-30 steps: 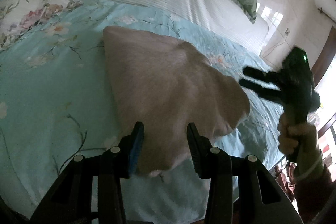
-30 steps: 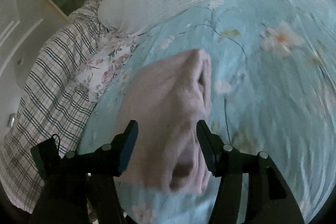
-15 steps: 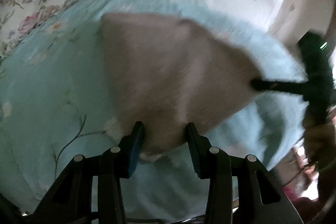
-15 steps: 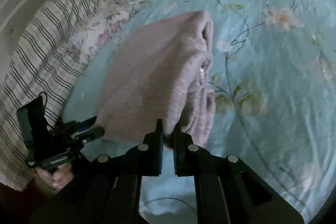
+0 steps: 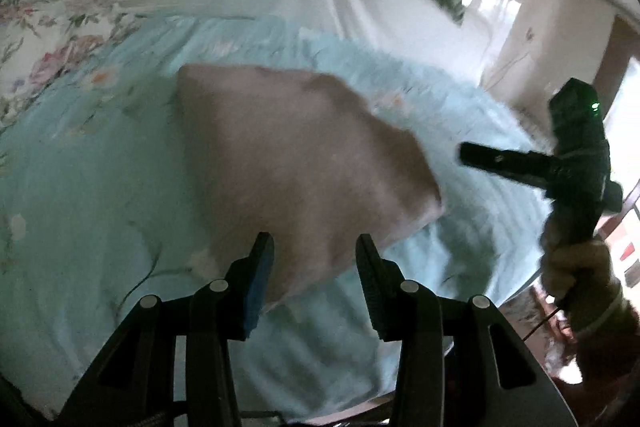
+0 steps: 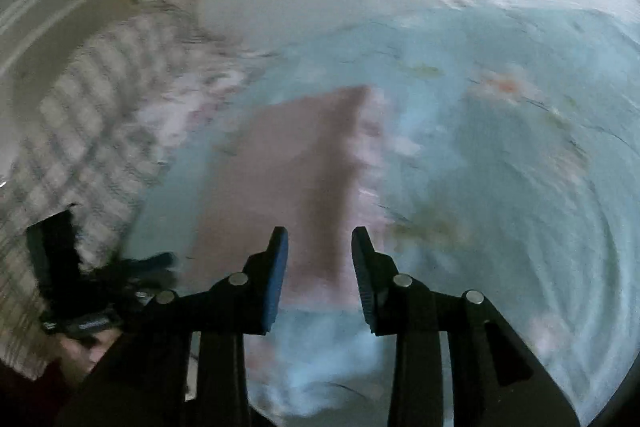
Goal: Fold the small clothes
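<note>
Since the earlier frames the right gripper (image 6: 319,267) has let go of the pink garment (image 5: 296,163): half a second ago its jaws were pinched on the near edge of the cloth, and they have just been opening, so now they stand moderately apart with the cloth lying below and between them, not pressed. In the left wrist view this gripper (image 5: 472,157) has drawn away to the right, apart from the garment's corner. The left gripper (image 5: 314,267) has jaws half open on both sides of the near corner of the garment, and I see no pinch there.

The garment lies folded on the light blue flowered bedspread (image 5: 80,187), near the edge of the bed, with stacked layers on its right side in the right wrist view.

It looks soft, light and limp, so it should bend easily and slip if held by one layer only. I would take it at a corner or at the folded edge, catching all layers together.

Both grippers point downward at a slant toward the bed. A hand (image 5: 568,267) holds the right one from below.
</note>
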A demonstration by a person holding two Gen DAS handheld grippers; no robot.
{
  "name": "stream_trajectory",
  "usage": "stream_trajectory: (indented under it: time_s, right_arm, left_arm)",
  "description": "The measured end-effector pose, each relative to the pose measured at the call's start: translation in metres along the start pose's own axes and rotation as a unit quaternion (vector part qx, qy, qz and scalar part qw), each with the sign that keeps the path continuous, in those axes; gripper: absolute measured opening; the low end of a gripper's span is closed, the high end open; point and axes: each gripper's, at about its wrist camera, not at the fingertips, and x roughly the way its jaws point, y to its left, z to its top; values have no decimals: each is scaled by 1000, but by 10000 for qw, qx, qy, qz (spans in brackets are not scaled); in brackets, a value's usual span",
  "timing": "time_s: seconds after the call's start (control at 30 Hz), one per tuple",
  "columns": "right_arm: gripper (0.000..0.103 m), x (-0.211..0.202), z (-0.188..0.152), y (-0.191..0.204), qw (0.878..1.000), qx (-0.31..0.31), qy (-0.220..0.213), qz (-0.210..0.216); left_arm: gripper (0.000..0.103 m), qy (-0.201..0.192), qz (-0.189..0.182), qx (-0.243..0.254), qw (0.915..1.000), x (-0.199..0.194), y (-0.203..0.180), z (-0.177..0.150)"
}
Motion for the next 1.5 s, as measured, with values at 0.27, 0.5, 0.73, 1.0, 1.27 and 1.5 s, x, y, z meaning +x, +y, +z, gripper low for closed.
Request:
stream_trajectory:
  time_s: [0.27,0.5,0.73,1.0,1.27,1.5]
  right_arm:
    - [36,60,-32,-41,9970,482,422,-435]
    - [36,66,-29,-32,9972,273,451,-538]
    - [36,55,-34,-38,9968,482,437,-455]
    - [50,31,17,-6,9993,212,-236,-219]
    - [50,80,21,-34,9966,438,237,-650]
    - [53,41,19,-24,9979,549,68,-341]
  left_arm:
    - [42,410,155,-208,9988,47,8,-24]
    - [48,415,429,-1,9982,55,-3,-21]
    - [48,367,443,10,9983,51,-3,-28]
    - [50,-145,195,-90,9997,12,-7,-7]
    - [48,471,658,-182,9966,56,10,-14]
    - [49,353,876,-177,9954,40,0,-13]
